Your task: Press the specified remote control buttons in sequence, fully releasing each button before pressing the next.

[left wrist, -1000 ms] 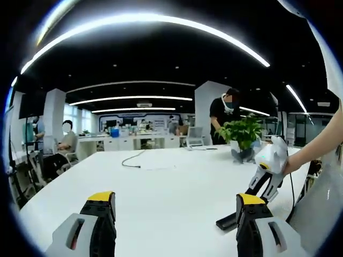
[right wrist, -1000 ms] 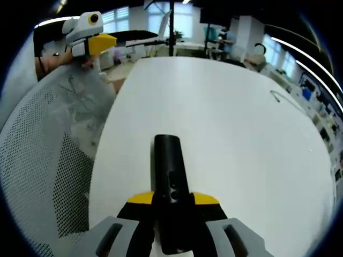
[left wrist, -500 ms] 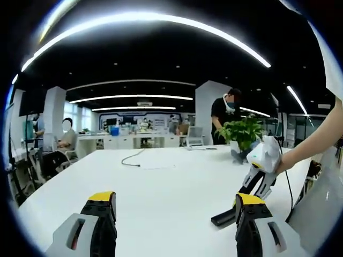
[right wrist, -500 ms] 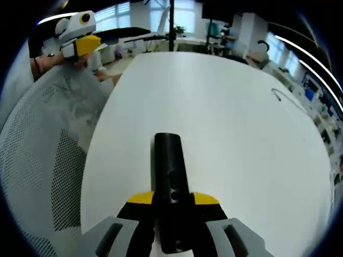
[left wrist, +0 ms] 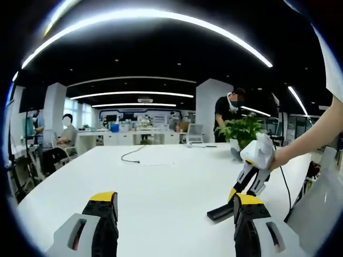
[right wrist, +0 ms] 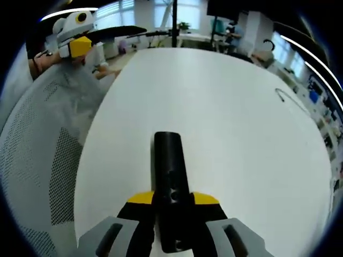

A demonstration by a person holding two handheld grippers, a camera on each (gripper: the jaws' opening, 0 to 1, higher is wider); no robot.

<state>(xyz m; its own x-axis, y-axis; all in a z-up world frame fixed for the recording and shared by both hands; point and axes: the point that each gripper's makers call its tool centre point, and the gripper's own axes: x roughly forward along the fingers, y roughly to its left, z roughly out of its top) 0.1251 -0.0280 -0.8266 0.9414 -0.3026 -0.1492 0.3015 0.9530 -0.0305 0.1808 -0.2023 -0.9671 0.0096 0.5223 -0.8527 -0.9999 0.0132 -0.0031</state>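
Note:
A black remote control (right wrist: 169,182) sticks out forward between the jaws of my right gripper (right wrist: 172,199), which is shut on its near end. It hangs over the white table (right wrist: 241,134) near the edge. In the left gripper view, the right gripper (left wrist: 252,170) comes in from the right in a person's hand, with the remote (left wrist: 220,212) slanting down toward the tabletop. My left gripper (left wrist: 174,198) is open with nothing between its yellow-tipped fingers. In the right gripper view it shows as the left gripper (right wrist: 75,35), far at the upper left.
A potted plant (left wrist: 244,131) stands at the table's far right and a thin cable (left wrist: 131,156) lies far off on the table. A mesh chair back (right wrist: 48,176) sits beside the table edge. A person (left wrist: 230,110) stands behind the plant; another person (left wrist: 67,136) sits at left.
In the left gripper view the right gripper and remote have moved leftward, further over the table. The right gripper view has shifted to show more tabletop. Both grips are unchanged.

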